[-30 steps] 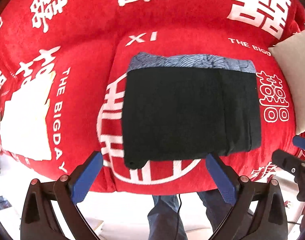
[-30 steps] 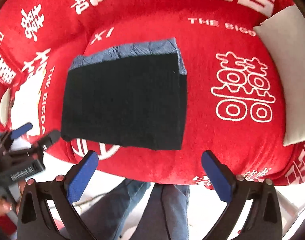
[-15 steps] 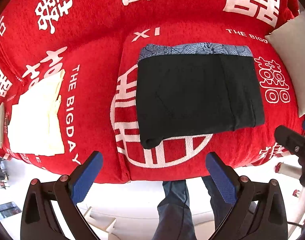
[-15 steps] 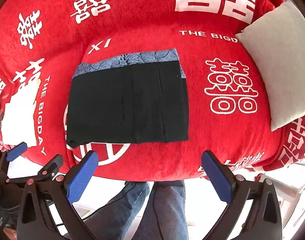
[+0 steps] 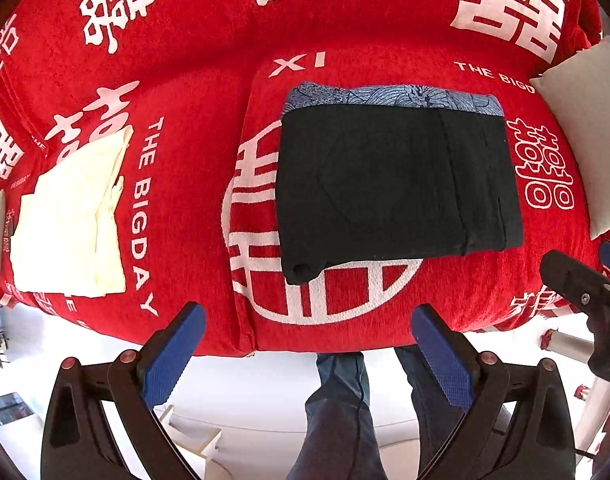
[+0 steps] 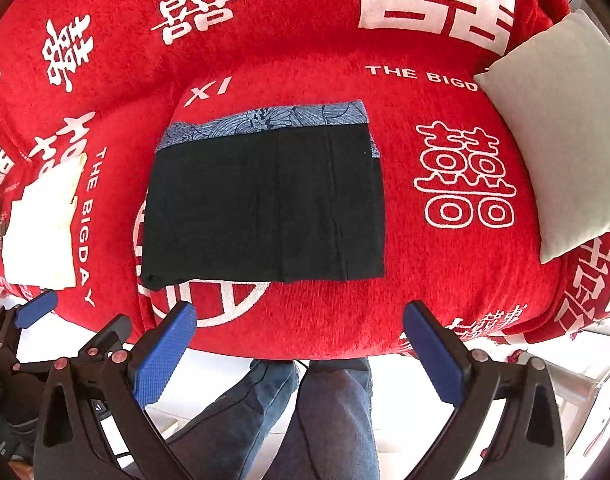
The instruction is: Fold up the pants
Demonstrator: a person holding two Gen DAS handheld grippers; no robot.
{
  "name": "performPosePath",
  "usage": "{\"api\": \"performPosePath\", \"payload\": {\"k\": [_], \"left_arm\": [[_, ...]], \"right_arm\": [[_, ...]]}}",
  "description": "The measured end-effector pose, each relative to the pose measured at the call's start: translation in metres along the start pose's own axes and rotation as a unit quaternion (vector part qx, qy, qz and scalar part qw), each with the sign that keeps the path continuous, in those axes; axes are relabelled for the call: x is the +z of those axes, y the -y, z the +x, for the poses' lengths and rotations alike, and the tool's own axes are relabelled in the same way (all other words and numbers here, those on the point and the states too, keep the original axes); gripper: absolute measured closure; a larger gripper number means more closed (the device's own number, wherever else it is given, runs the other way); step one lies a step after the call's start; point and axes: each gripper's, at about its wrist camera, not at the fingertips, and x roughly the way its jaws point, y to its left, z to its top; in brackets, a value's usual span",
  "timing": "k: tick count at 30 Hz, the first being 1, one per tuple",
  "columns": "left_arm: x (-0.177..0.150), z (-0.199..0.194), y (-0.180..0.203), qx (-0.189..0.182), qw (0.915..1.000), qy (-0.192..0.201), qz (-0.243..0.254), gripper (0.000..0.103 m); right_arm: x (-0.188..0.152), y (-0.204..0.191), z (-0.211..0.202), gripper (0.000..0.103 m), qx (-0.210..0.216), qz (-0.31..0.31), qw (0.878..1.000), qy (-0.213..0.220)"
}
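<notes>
Lying folded: one pants (image 5: pixel 393 184); two grippers spread

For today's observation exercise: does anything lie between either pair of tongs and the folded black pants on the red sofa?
Nothing visible does. The left tongs and right tongs hang open off the sofa's front edge, with only bare red sofa cover between them and the black pants. The cream cloth and grey cushion lie off to the sides.

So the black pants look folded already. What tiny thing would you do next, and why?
Probably just tuck in the near-left corner of the pants, where a bit of fabric bulges past the edge. Both the left gripper and right gripper are open and off the sofa.
</notes>
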Motion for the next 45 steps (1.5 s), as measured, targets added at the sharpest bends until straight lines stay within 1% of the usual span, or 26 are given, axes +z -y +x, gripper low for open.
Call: {"api": "performPosePath", "payload": {"k": [30,45], "left_arm": [[0.0019,-0.0022,0.0050,-0.001,1.0000,-0.001,0.004,0.000],[0.0017,-0.0021,0.0061,-0.001,0.9999,0.004,0.014,0.000]], "right_arm": [[0.0032,0.0000,0.0021,0.000,-0.006,-0.001,1.000,-0.004],[0.0046,0.0012,0.0044,0.000,-0.008,-0.002,1.000,-0.005]]}}
